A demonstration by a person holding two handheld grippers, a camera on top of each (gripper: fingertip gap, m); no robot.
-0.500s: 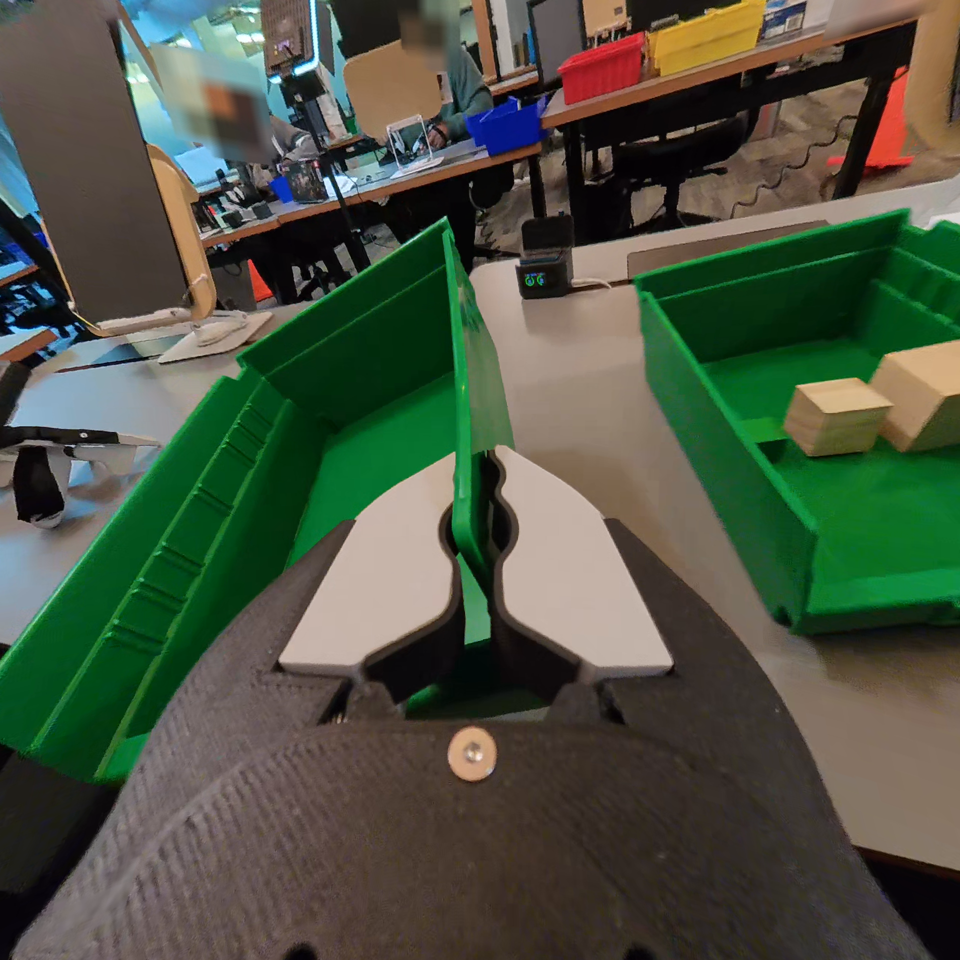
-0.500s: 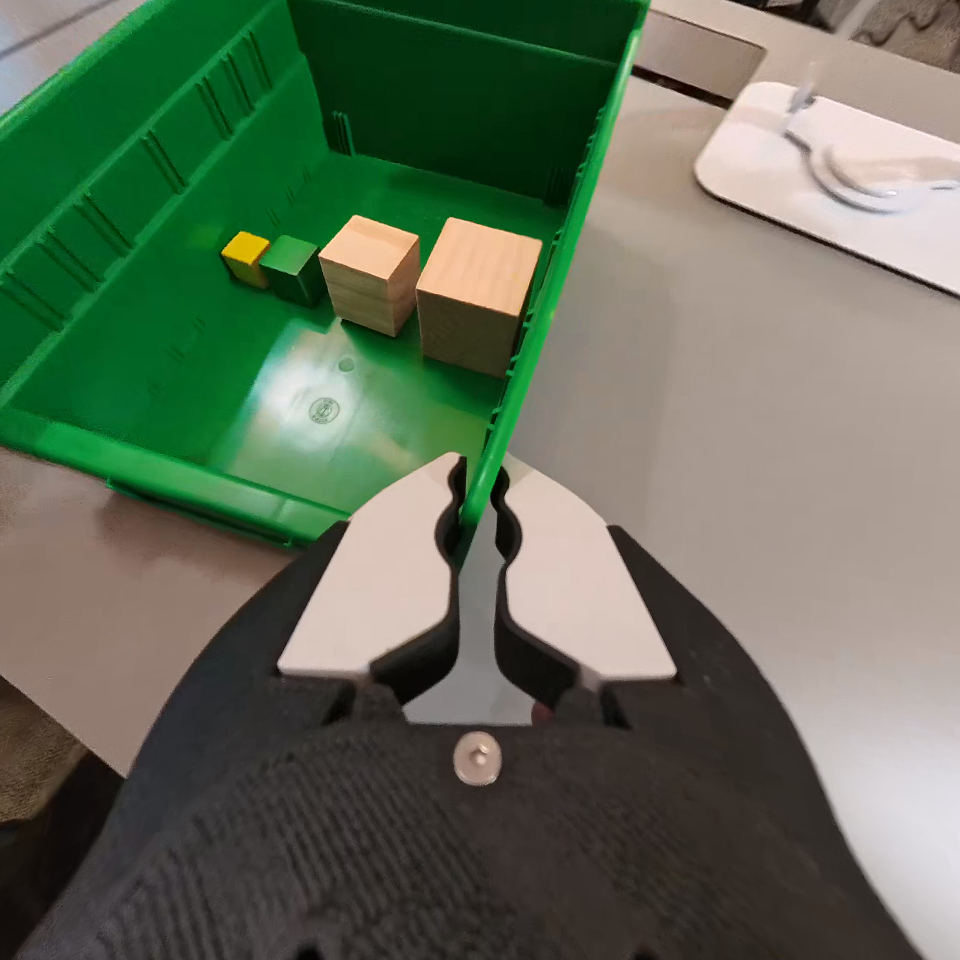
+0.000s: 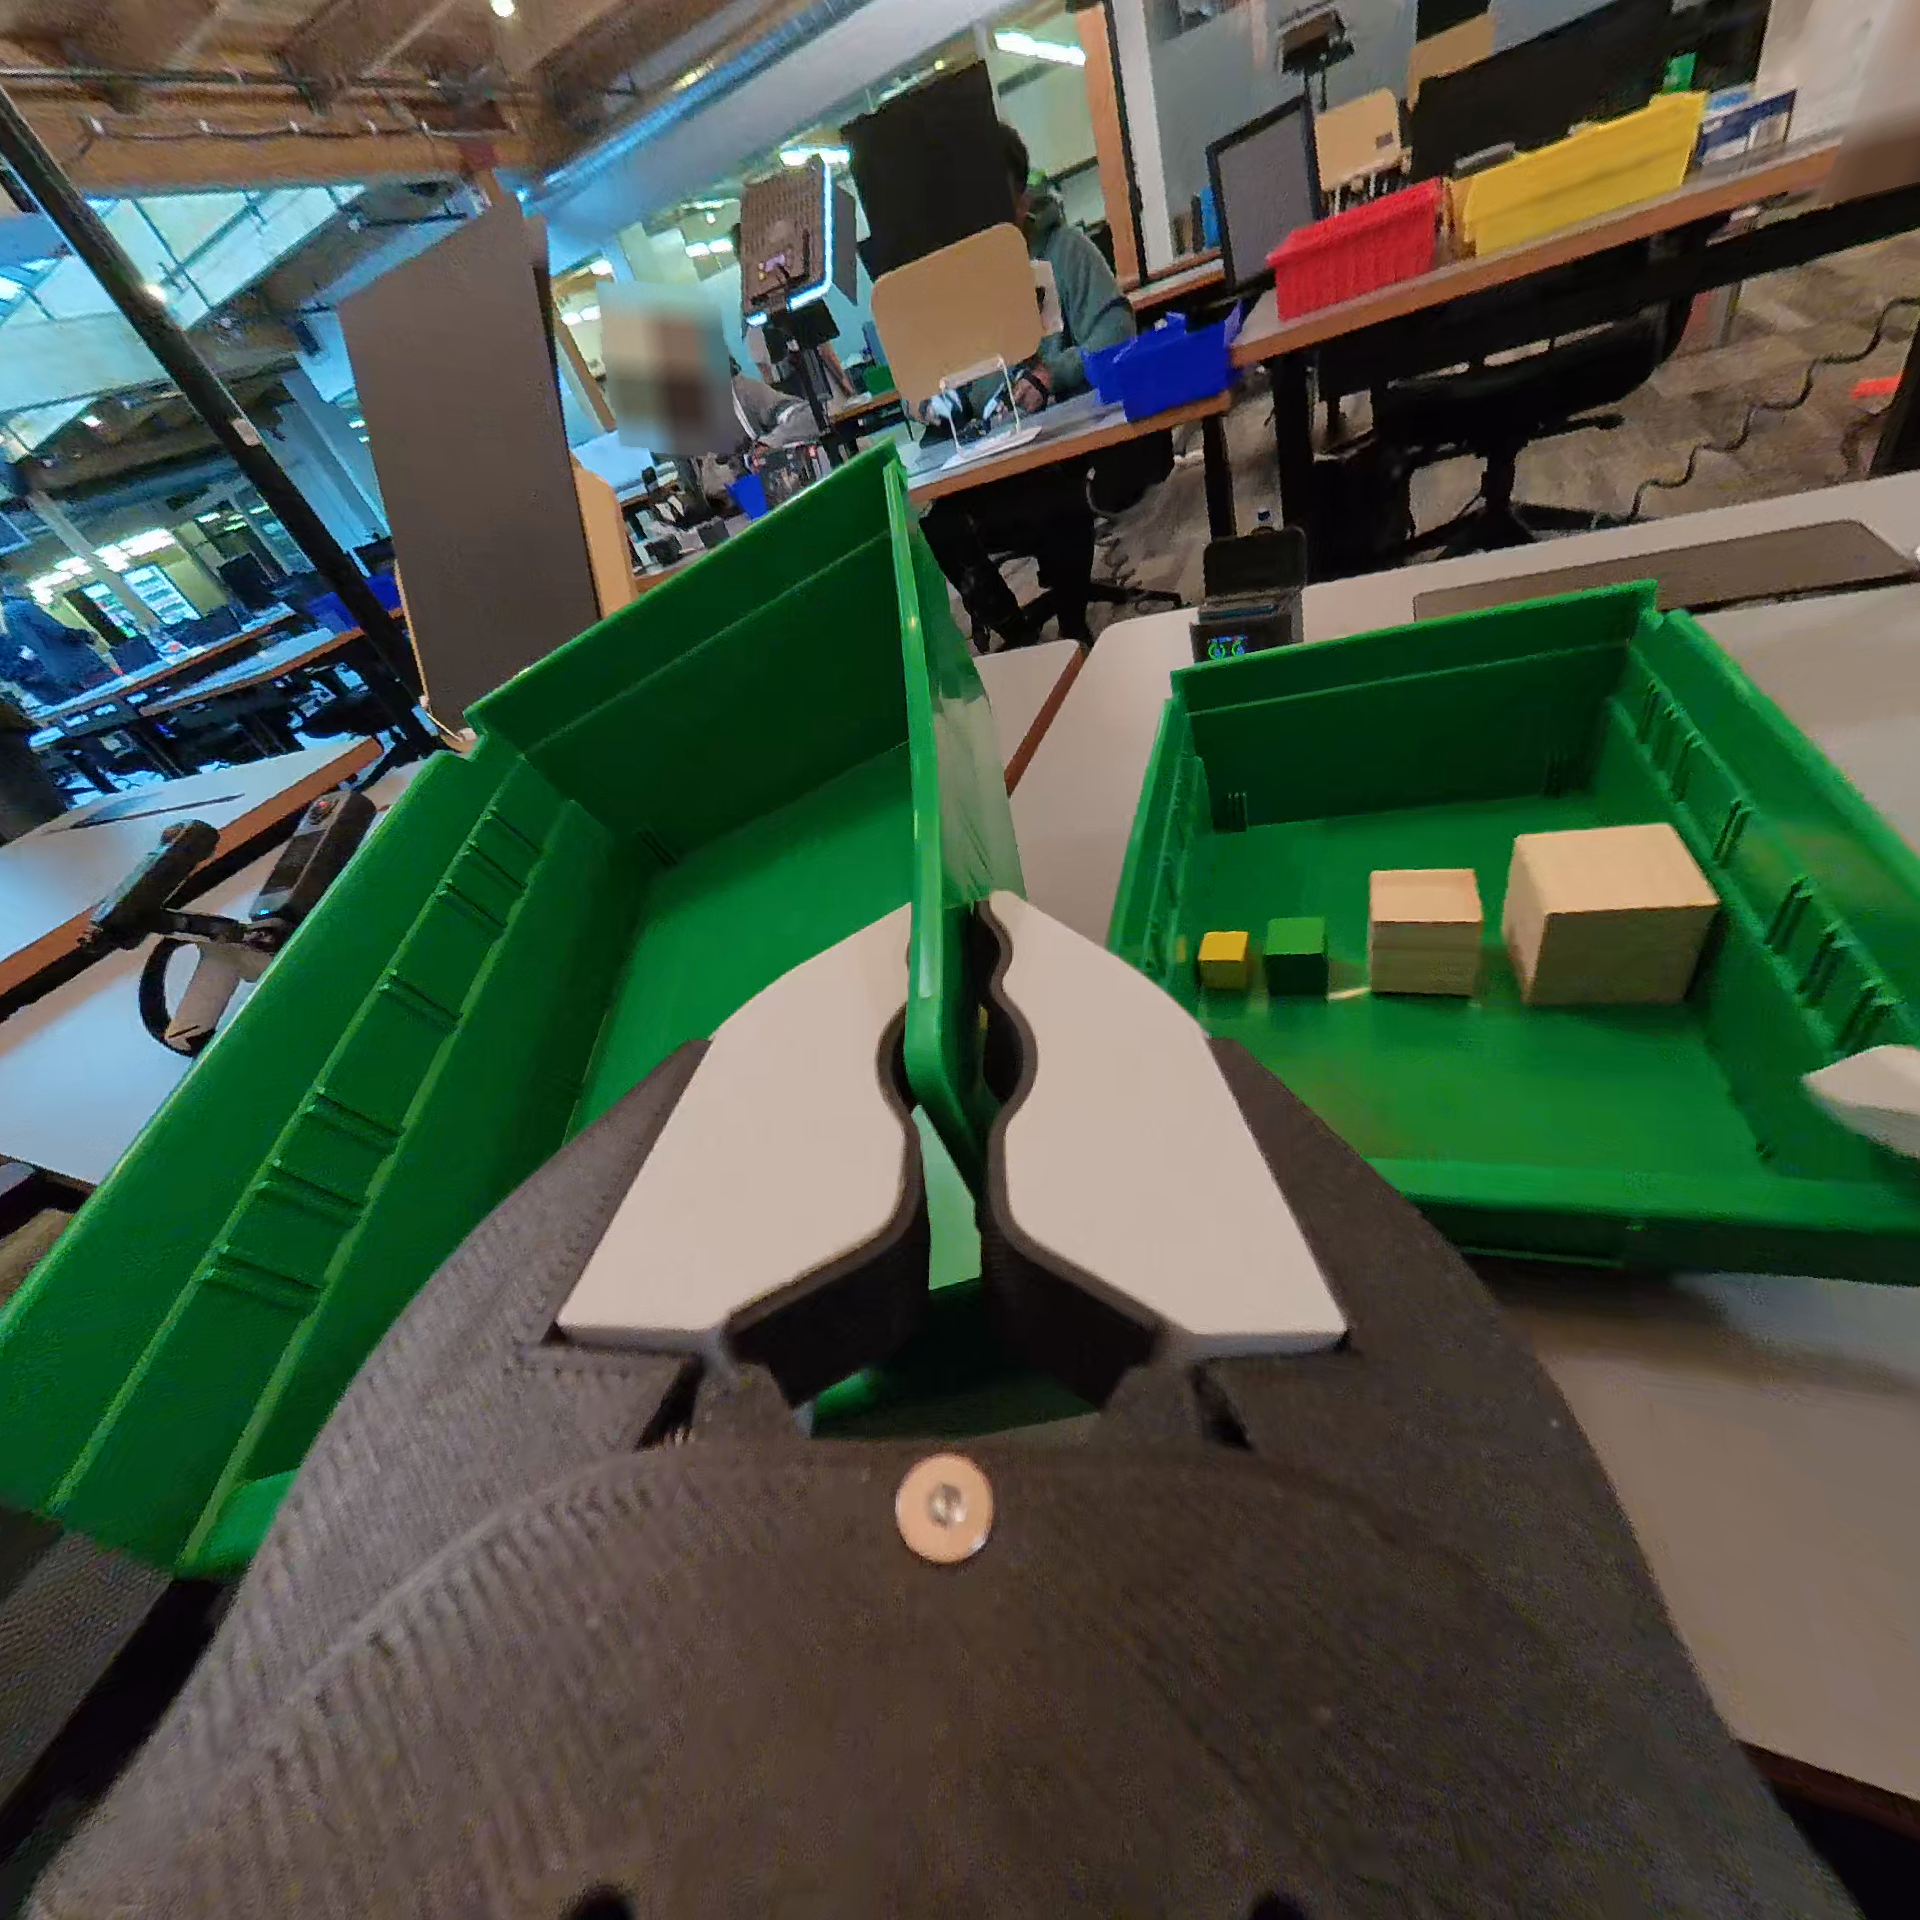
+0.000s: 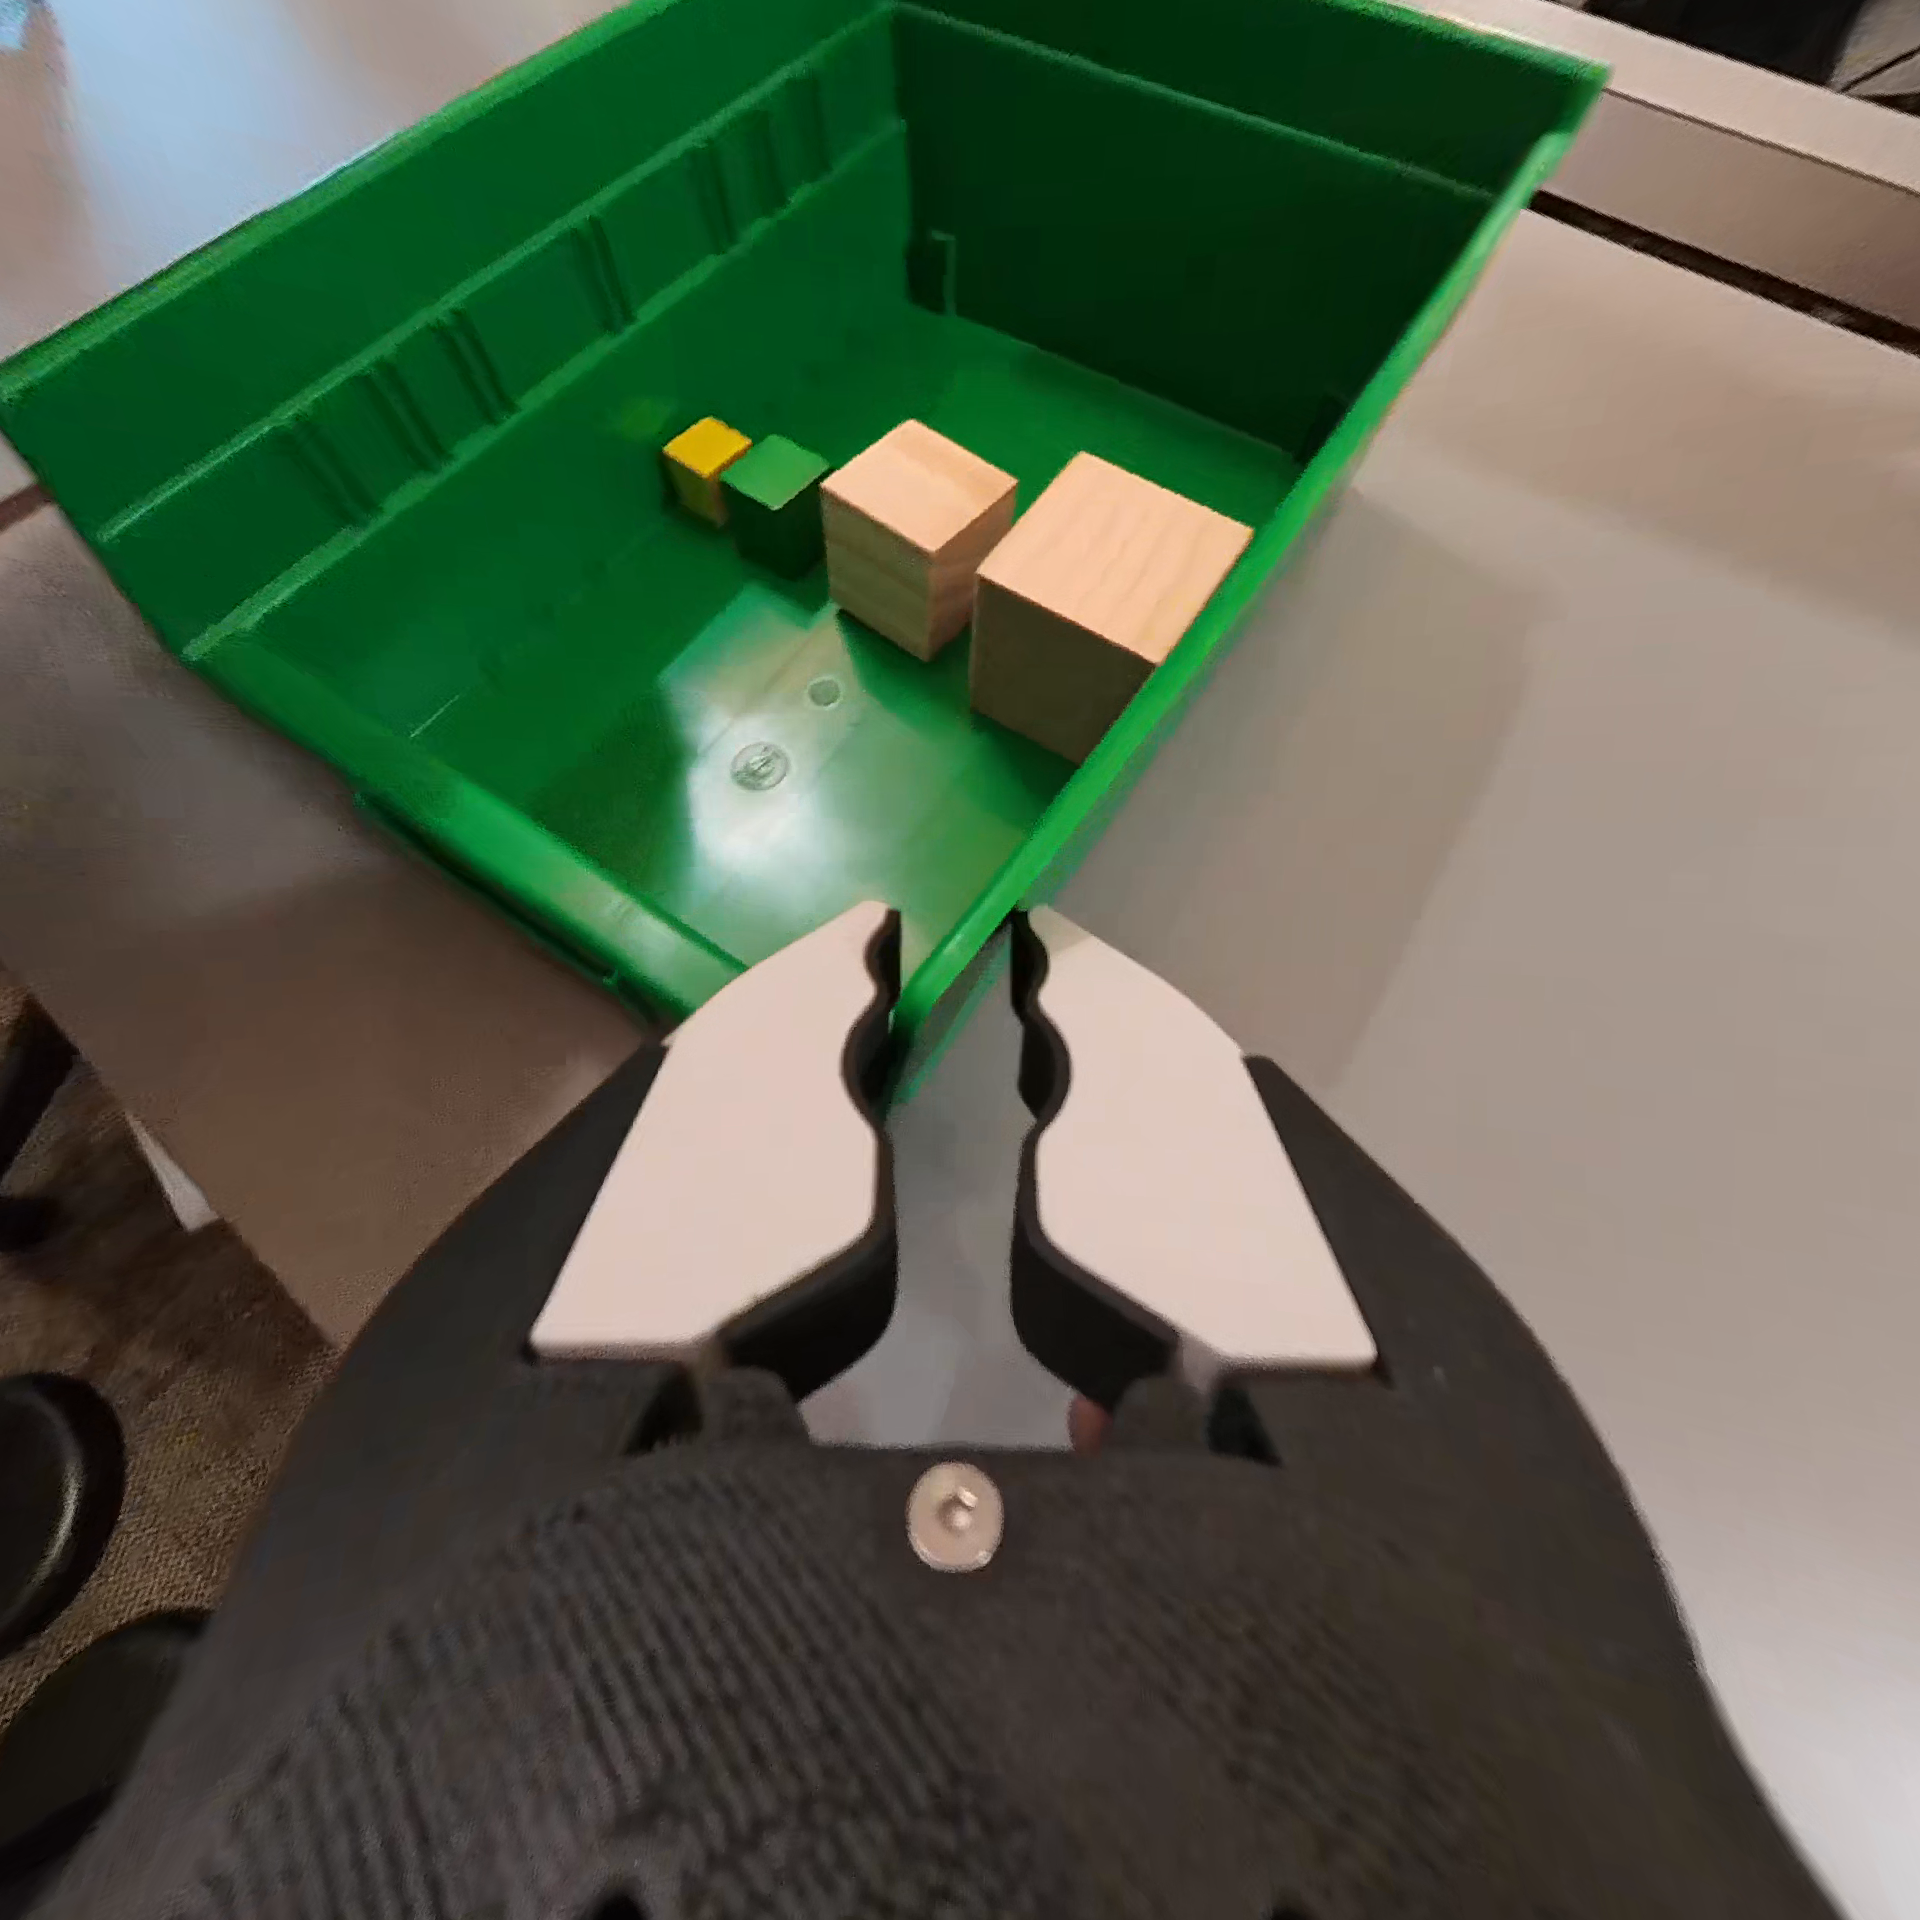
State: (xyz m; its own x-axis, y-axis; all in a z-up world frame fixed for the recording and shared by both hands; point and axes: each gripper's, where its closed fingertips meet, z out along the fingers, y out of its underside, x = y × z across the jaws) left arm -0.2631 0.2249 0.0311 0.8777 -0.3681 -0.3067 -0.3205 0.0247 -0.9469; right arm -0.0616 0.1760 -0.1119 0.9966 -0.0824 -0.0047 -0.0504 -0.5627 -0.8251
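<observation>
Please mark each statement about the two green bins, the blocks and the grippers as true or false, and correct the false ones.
1. The left gripper is shut on a side wall of the empty green bin. True.
2. The bin with blocks holds four blocks. True.
3. The yellow block is the largest. False: it is among the smallest; the largest wooden block is biggest.
4. The right gripper grips a wooden block. False: its fingers straddle that bin's wall, slightly parted.
</observation>
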